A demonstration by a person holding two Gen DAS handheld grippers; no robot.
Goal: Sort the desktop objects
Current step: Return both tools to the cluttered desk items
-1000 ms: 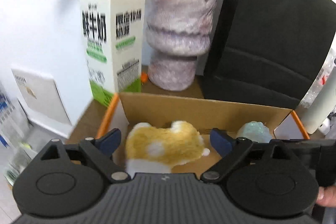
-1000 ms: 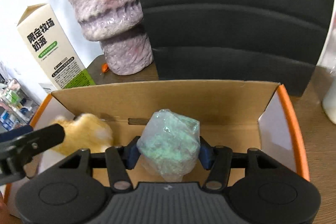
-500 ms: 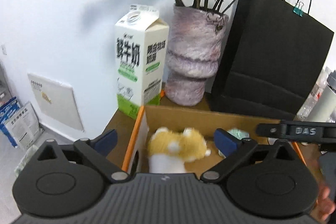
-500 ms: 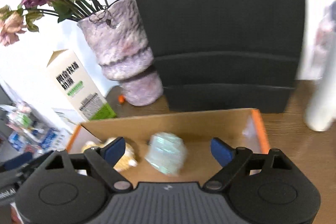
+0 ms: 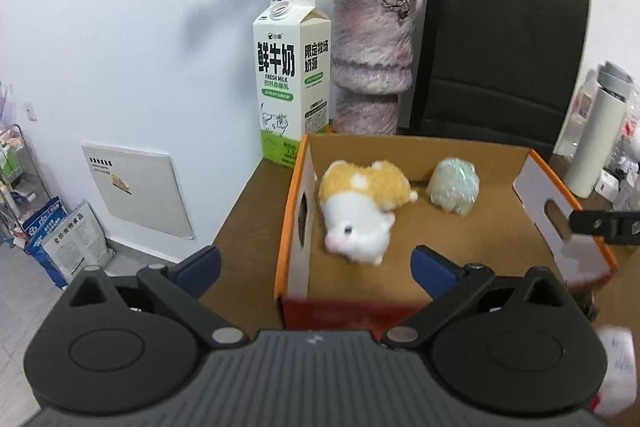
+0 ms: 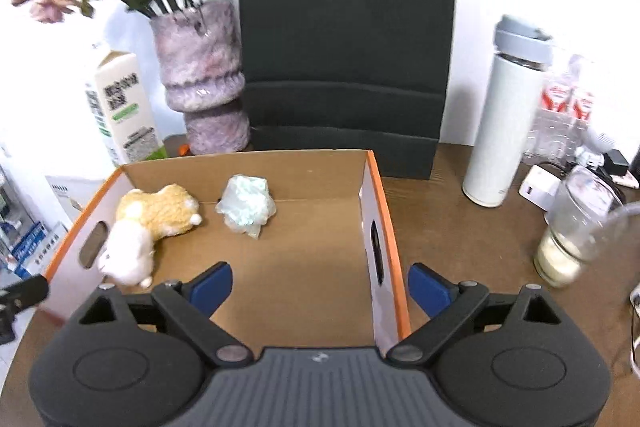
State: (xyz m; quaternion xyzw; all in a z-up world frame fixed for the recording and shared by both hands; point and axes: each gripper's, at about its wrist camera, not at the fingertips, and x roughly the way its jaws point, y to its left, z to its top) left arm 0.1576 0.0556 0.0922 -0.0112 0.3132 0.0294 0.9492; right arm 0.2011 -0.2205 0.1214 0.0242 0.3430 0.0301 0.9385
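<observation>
An orange-rimmed cardboard box [image 5: 532, 163] [image 6: 380, 199] sits on the brown desk. Inside it lie a yellow-and-white plush hamster [image 5: 362, 203] [image 6: 148, 227] at the left and a pale green plastic-wrapped lump [image 5: 454, 185] [image 6: 246, 207] near the back wall. My left gripper [image 5: 316, 267] is open and empty, held back above the box's near left corner. My right gripper [image 6: 320, 285] is open and empty, above the box's near right part; its right finger lies outside the right wall.
Behind the box stand a milk carton [image 5: 290, 75] [image 6: 122, 107], a purple vase with dried flowers [image 5: 372, 59] [image 6: 204, 75] and a black paper bag [image 5: 500, 59] [image 6: 344, 47]. Right of the box are a white thermos [image 6: 508, 115], a glass jar [image 6: 576, 227], chargers and bottles.
My right gripper opened and let go of the green lump, which now lies in the box. Both grippers pulled back and up from the box; the hamster stays inside.
</observation>
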